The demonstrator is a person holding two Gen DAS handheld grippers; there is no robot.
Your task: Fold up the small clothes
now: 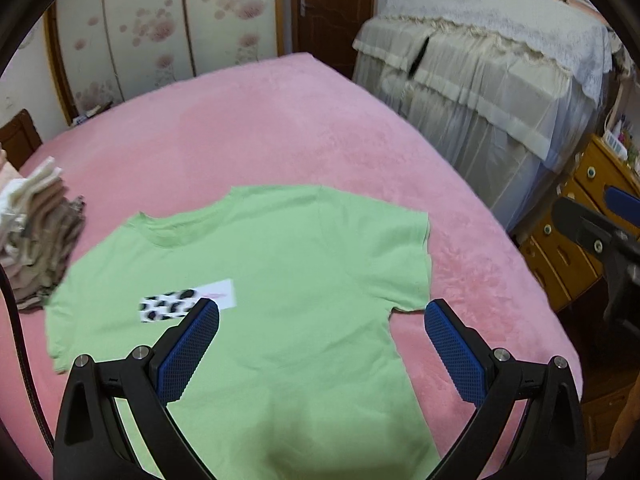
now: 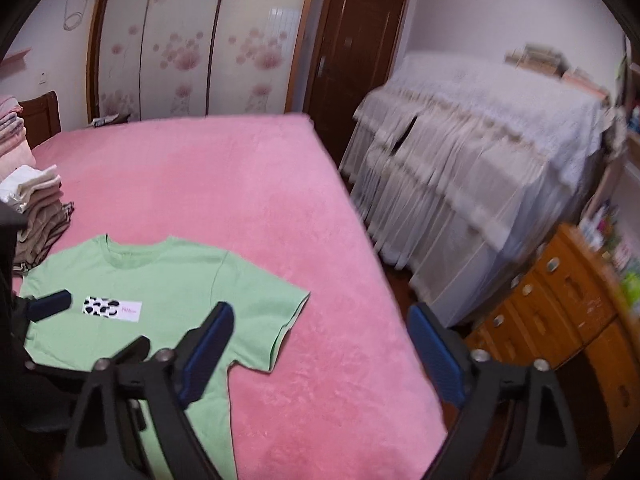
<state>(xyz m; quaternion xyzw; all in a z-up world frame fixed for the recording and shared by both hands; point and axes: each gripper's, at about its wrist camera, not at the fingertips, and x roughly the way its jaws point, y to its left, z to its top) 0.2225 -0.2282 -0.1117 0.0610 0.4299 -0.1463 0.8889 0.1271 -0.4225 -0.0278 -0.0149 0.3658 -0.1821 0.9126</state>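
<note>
My left gripper hangs over the body of the green T-shirt, its two blue pads wide apart and holding nothing. My right gripper is also spread, with nothing between the pads; its left finger is above the lower part of the shirt and its right finger is past the bed edge, above the floor. The shirt lies flat and face up on the pink blanket, collar away from me, both short sleeves spread out, and a small printed patch on the chest.

I judge that the fold is not yet begun. To do it well, I should bring each gripper low to one side of the shirt, pinch only the cloth and not the soft blanket under it, and lift both sides at equal height so the fold line stays straight.

To the left, close to the left sleeve, stands a stack of folded clothes; I must not push it. Further, beyond the bed, I see a covered piece of furniture, a wooden dresser, the wardrobe and a brown door. Nothing lies on the shirt.
</note>
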